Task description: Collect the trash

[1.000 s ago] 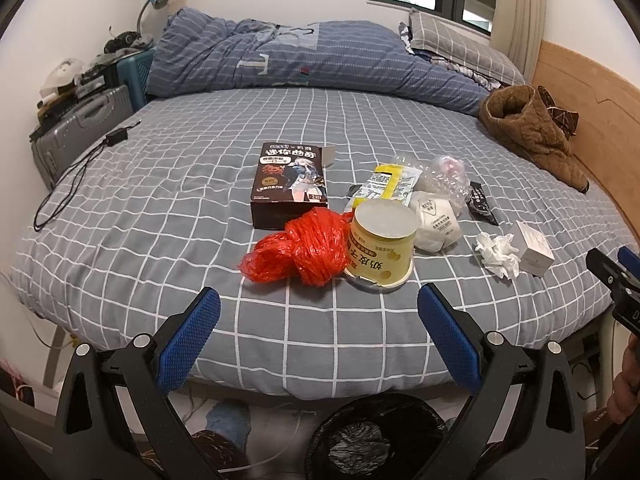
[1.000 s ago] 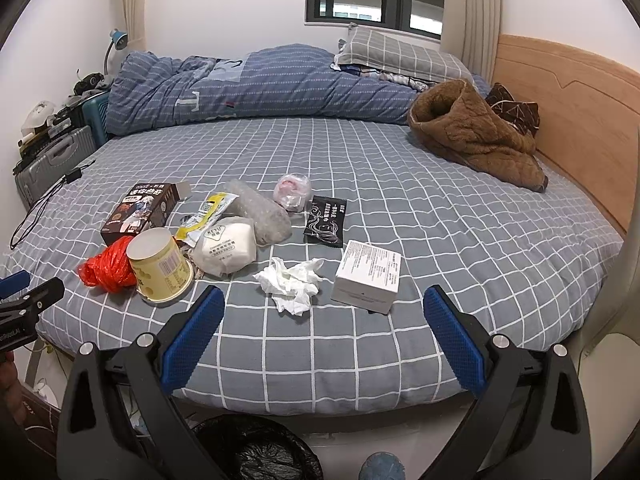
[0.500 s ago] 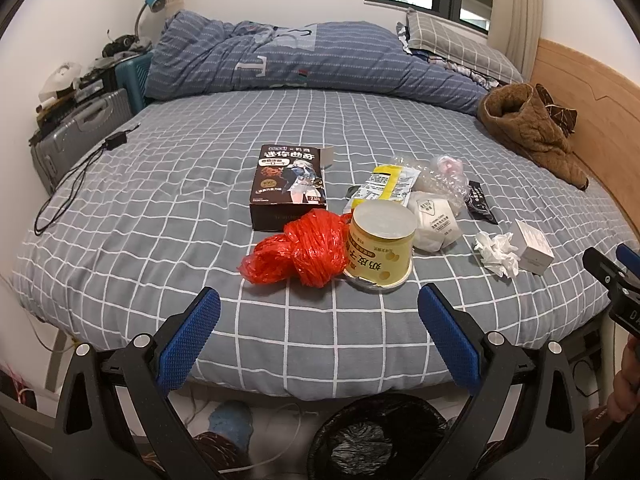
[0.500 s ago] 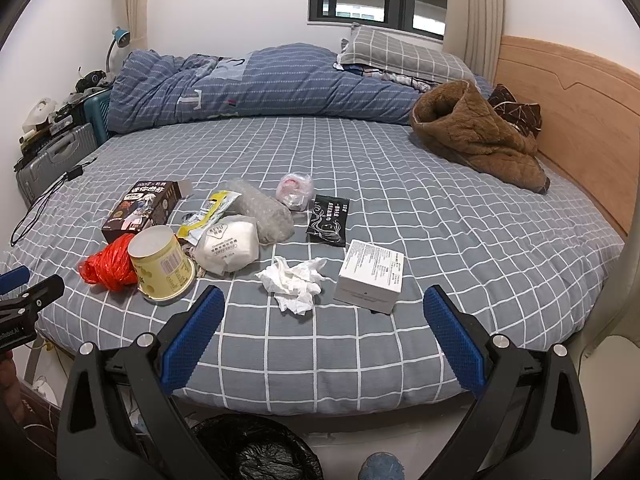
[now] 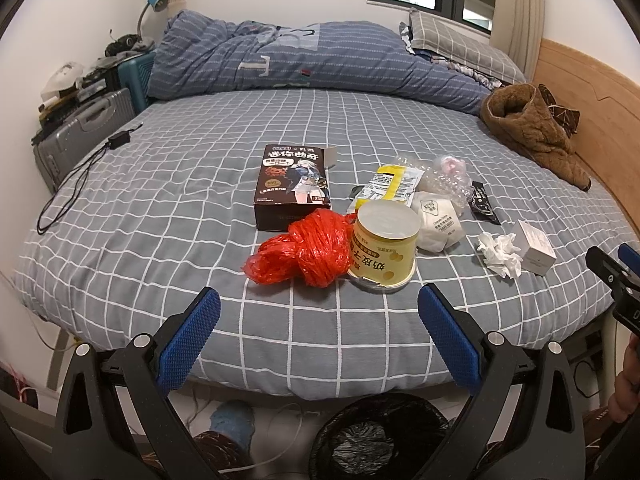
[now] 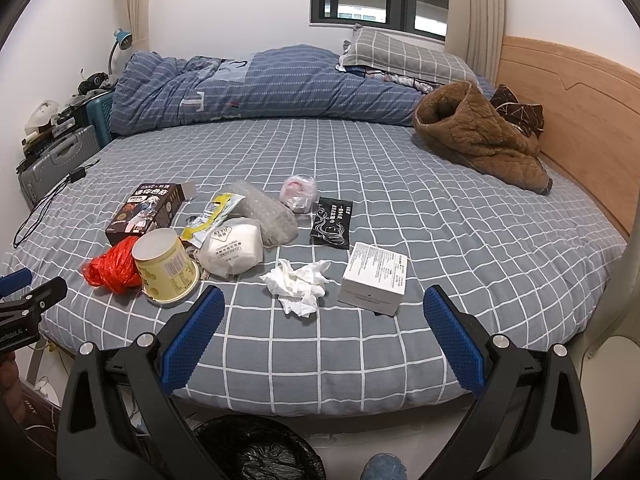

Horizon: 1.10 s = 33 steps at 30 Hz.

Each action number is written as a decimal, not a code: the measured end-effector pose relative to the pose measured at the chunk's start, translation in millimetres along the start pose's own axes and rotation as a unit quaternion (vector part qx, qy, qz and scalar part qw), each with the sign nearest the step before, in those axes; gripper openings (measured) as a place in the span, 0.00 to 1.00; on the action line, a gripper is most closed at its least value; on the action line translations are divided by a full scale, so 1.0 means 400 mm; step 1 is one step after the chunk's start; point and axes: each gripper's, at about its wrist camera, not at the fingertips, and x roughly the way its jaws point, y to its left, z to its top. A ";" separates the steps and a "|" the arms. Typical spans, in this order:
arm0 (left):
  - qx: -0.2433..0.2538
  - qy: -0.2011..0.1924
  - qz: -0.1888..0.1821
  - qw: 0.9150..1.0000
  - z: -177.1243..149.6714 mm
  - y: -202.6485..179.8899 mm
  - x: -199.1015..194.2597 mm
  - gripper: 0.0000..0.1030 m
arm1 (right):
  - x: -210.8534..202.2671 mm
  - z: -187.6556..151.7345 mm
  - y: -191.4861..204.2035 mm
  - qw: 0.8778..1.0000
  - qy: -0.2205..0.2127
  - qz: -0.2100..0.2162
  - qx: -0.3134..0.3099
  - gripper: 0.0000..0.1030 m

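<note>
The left gripper (image 5: 318,336) and the right gripper (image 6: 324,332) both hang over the near edge of the bed with grey checked sheet (image 5: 192,184), fingers spread wide, holding nothing. The trash lies in a group on the sheet: a crumpled red plastic bag (image 5: 306,252) touches an upside-down yellow paper cup (image 5: 384,246); behind them lies a dark snack box (image 5: 294,184). To the right lie a crumpled white tissue (image 6: 298,284) and, just beside it, a small white carton box (image 6: 374,278). A black-lined trash bin (image 5: 384,436) stands on the floor below the left gripper.
</note>
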 end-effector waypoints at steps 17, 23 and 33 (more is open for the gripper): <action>0.001 0.001 0.002 1.000 -0.002 0.003 -0.002 0.94 | -0.004 0.002 0.003 1.000 -0.001 0.002 -0.002 0.93; 0.000 0.002 -0.002 1.000 0.000 -0.003 0.005 0.94 | 0.000 0.005 0.004 1.000 -0.001 0.002 -0.007 0.93; 0.013 0.012 -0.013 1.000 0.056 -0.093 0.098 0.94 | 0.106 0.032 -0.047 0.999 0.023 -0.020 -0.011 0.93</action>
